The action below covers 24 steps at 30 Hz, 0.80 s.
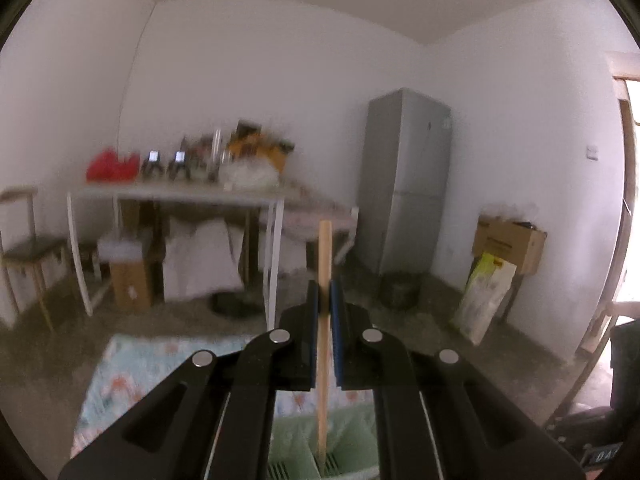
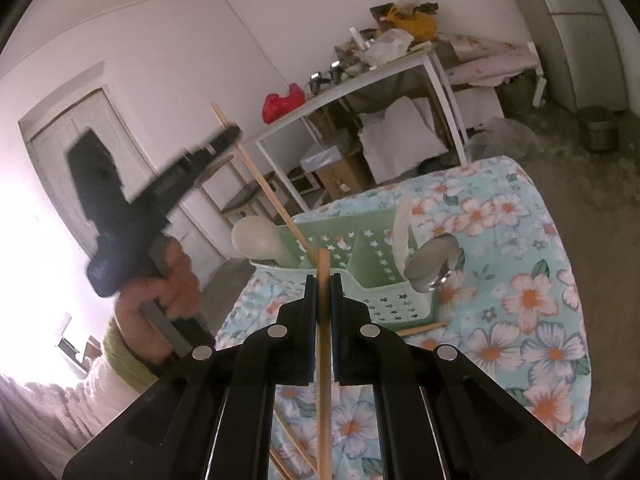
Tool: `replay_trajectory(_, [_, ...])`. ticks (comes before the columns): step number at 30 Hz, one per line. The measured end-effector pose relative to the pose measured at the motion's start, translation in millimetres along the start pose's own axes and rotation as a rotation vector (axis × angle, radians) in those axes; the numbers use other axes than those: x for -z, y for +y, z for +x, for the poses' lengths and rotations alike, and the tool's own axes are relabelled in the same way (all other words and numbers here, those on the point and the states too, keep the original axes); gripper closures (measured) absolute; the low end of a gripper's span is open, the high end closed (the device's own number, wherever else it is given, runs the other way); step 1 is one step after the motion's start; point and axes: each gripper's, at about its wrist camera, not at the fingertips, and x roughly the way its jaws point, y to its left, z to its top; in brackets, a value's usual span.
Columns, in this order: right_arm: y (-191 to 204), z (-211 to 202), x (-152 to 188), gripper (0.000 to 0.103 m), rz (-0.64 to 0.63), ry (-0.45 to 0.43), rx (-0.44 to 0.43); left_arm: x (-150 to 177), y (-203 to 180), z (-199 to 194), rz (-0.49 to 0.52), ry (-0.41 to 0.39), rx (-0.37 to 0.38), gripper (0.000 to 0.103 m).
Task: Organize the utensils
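A: Looking along the left gripper, I see its fingers clenched on a pale wooden chopstick, round and smooth, standing upright with its lower end down in the green plastic caddy.

B: The right wrist view shows that caddy whole: mint green, boxy, star-shaped holes punched in its walls, dividers inside. It sits on a table covered by a light blue flowered cloth.

A: From the left I get only a slotted corner of it, and a strip of the cloth beside it.

B: In the caddy's left compartment leans a frosted ladle; against its right end rest a pale flat spatula and a shiny metal spoon.

A: None of those show on my side.

B: The right gripper is clamped on a second chopstick, squared, in front of the caddy. Left of the caddy, a hand holds the left gripper, blurred, its chopstick slanting down into the caddy. More sticks lie on the cloth just in front of the caddy.
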Motion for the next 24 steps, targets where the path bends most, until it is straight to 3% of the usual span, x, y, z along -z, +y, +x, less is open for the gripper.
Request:
replay_trajectory(3, [0, -1, -4, 0.098, 0.0, -0.003, -0.004, 4, 6, -6, -0.043, 0.012, 0.016, 0.091])
replay_trajectory(5, [0, 0, -8, 0.098, 0.007, -0.005, -0.018, 3, 8, -13, -0.051, 0.016, 0.019, 0.068])
replay_trajectory(8, [4, 3, -18, 0.098, 0.01, -0.021, -0.037, 4, 10, -30, -0.044, 0.005, 0.008, 0.061])
replay_trajectory(13, [12, 11, -39, 0.098, 0.014, -0.06, -0.066, 11, 20, -67, -0.098, 0.001, -0.001, 0.052])
replay_trajectory(18, [25, 22, -68, 0.098, 0.007, -0.153, -0.085, 36, 29, -105, -0.126, 0.016, -0.038, 0.045])
replay_trajectory(24, [44, 37, -107, 0.098, -0.015, -0.303, -0.056, 83, 39, -133, -0.145, 0.114, -0.098, 0.042])
